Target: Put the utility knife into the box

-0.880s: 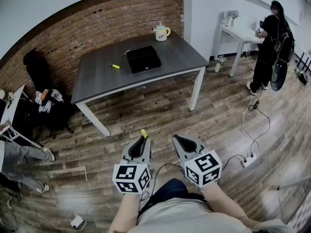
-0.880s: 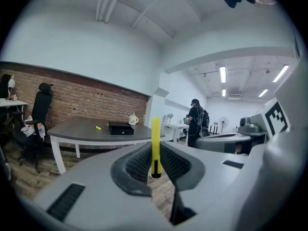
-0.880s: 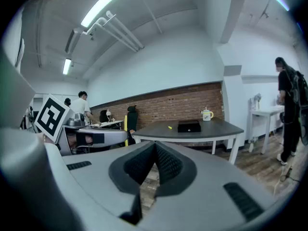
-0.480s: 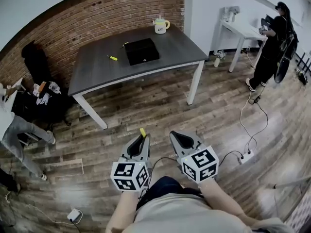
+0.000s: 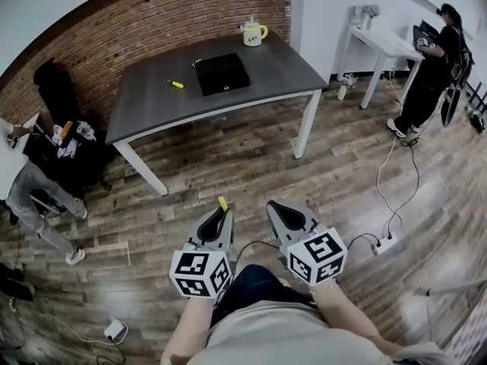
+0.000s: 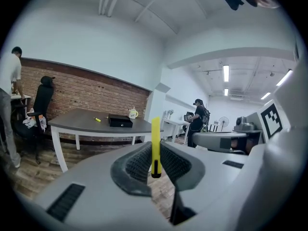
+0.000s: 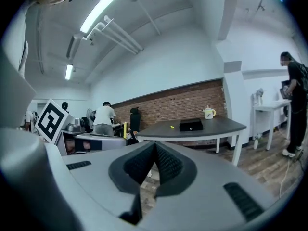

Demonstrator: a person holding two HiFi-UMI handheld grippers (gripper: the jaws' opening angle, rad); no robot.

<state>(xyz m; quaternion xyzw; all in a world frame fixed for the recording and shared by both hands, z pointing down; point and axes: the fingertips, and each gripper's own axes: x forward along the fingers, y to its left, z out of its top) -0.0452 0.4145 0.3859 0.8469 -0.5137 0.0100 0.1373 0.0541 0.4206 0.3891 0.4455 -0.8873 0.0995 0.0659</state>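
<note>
Knife gripped, box far off across the room.
The left gripper (image 5: 220,215) pinched a slim yellow utility knife (image 6: 156,143) upright between its pads, and the right gripper (image 7: 154,152) was pressed together on nothing. The flat black box (image 5: 221,73) sat toward the far edge of the dark grey table (image 5: 152,105), well apart from both. I judged the pickup done, with the walk and the drop left. The left gripper view showed the grip plainly; only the head view showed the wooden floor (image 5: 251,166) between.

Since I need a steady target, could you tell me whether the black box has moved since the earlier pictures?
No. The black box keeps its place on the grey table, beside the small yellow item and near the mug.
</note>
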